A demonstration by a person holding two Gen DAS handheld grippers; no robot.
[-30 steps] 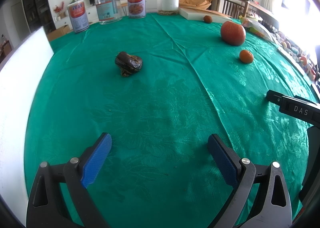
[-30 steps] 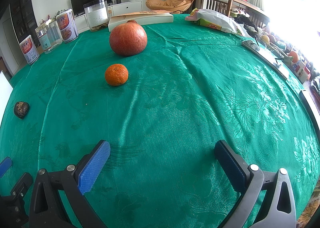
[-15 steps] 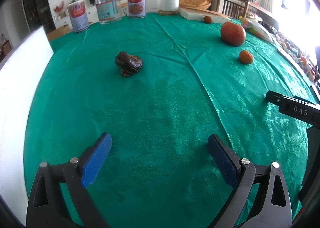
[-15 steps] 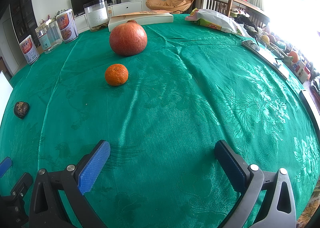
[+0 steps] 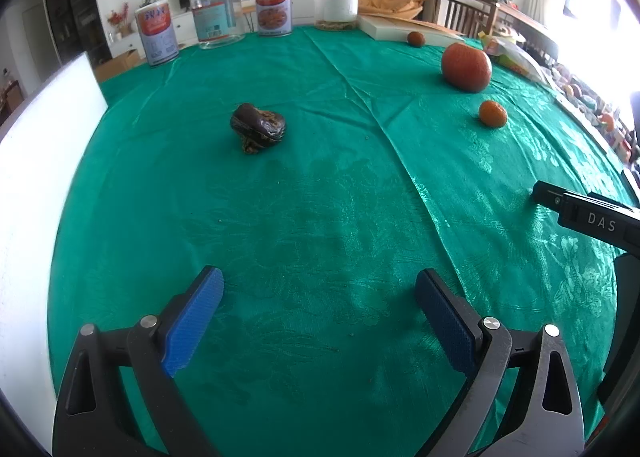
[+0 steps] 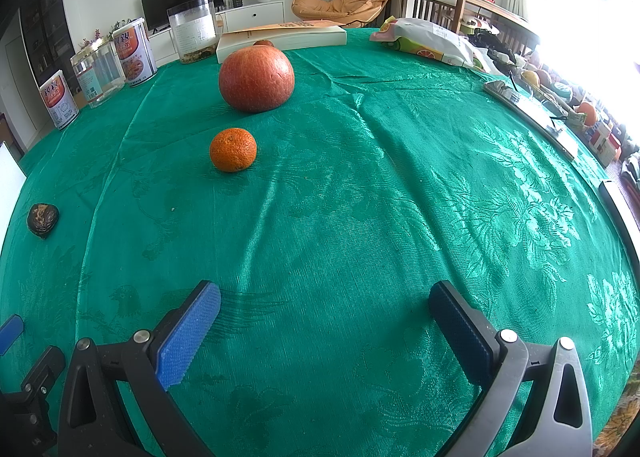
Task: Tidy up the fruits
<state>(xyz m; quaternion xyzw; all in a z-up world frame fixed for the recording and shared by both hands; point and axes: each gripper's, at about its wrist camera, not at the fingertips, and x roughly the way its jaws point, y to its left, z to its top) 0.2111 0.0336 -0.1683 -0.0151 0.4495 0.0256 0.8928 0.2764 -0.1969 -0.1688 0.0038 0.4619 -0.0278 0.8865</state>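
Right hand-held gripper (image 6: pixel 324 327) and left hand-held gripper (image 5: pixel 318 311) both gape empty above the surface (image 6: pixel 360 217). Mandarin (image 6: pixel 233 149) sits at eleven o'clock; approach low, straddle it evenly, then close gently.

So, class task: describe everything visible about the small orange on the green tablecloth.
The small orange is round, bright orange, with dimpled peel that looks whole. It sits alone on the green tablecloth, touching nothing else, just in front of the big red-orange fruit. Both grippers are open and well short of it.
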